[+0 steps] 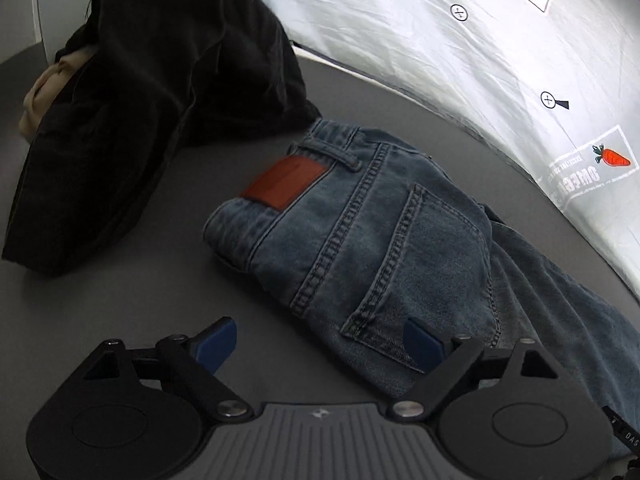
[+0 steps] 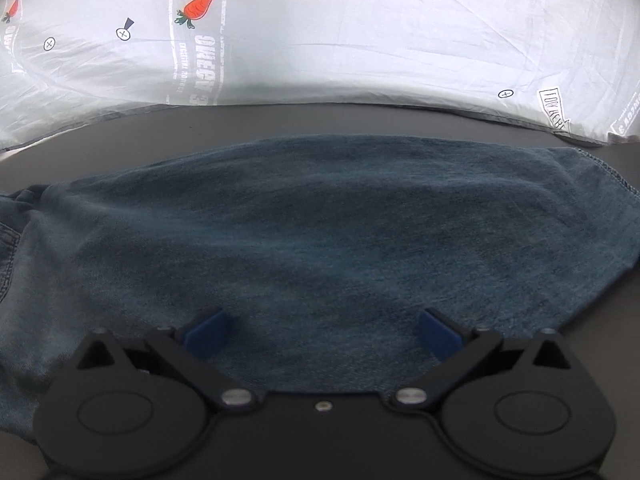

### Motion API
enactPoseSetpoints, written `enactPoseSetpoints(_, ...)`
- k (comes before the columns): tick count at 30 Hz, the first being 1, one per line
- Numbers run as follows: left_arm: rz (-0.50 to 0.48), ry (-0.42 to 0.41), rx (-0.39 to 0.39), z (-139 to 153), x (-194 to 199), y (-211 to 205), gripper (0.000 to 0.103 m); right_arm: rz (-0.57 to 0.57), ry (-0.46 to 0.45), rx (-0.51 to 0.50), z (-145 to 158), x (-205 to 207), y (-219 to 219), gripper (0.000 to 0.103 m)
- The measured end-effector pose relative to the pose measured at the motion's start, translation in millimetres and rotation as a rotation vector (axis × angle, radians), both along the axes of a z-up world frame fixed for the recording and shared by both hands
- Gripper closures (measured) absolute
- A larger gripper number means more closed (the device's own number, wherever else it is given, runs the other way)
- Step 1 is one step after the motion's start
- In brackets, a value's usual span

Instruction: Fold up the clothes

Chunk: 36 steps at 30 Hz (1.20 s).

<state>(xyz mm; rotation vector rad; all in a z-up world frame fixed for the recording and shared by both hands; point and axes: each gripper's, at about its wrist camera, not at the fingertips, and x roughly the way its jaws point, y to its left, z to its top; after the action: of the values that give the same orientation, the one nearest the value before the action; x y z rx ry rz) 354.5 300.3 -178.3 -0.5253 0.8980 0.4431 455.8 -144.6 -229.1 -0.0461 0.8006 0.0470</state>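
Blue jeans (image 1: 372, 236) lie flat on the dark grey table (image 1: 120, 320), back side up, with a red-brown waist patch (image 1: 286, 180) and a back pocket showing. My left gripper (image 1: 320, 346) is open and empty, hovering low over the waist end, its right finger (image 1: 424, 344) above the pocket. In the right wrist view the jeans' leg (image 2: 320, 224) stretches across the table, its hem (image 2: 624, 184) at the right. My right gripper (image 2: 322, 332) is open and empty just above the leg fabric.
A pile of black clothes (image 1: 152, 100) sits at the left back of the table, with something beige (image 1: 40, 96) beneath it. A white printed sheet (image 1: 480, 60) with carrot logos hangs behind the table, also in the right wrist view (image 2: 360, 32).
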Motion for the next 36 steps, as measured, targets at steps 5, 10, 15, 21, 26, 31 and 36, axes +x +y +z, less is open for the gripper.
enactPoseSetpoints(5,0.072,-0.011,-0.095,-17,12,26,0.01,0.024,-0.065,0.024,-11,0,-2,0.0)
enactPoseSetpoints(10,0.101,-0.036,-0.147,-26,25,38,0.0,0.022,-0.144,0.035,-18,-9,-1,0.0)
enactPoseSetpoints(15,0.086,-0.023,-0.11,-25,35,36,0.0,0.024,-0.147,0.036,-18,-8,-1,0.0)
enactPoseSetpoints(21,0.17,-0.05,-0.098,-28,43,38,0.0,0.022,-0.148,0.037,-18,-7,0,0.0)
enactPoseSetpoints(26,0.216,-0.036,0.025,-30,51,17,0.0,0.019,-0.15,0.039,-18,-9,0,0.0)
enactPoseSetpoints(31,0.248,0.004,0.06,-28,59,11,0.006,0.018,-0.151,0.04,-18,-9,-1,0.0)
enactPoseSetpoints(36,0.251,-0.016,-0.011,-9,54,15,0.054,0.018,-0.153,0.04,-18,-9,-1,0.0)
